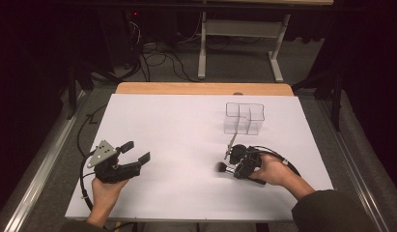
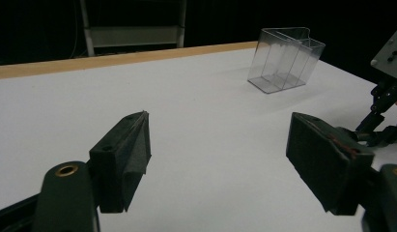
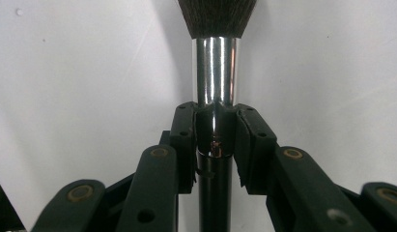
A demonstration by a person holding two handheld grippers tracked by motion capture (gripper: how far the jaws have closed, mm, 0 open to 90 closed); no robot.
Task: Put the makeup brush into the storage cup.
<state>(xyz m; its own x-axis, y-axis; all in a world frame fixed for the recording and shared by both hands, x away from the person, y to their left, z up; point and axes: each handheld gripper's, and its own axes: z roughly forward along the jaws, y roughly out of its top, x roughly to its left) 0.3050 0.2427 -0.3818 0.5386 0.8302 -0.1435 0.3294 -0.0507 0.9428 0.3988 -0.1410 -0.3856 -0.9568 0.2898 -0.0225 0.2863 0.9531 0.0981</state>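
High view: overhead from near side, looking forward and down on table [image 1: 186, 125]. Left gripper view: low, across table toward clear box [image 2: 285, 59], shared with high view. Right gripper view: very close, facing table, brush [image 3: 215, 63].

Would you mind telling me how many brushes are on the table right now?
1. A makeup brush is clamped in the right gripper, low over the white table near the clear organizer. The thin object beside that gripper is too blurred to identify.
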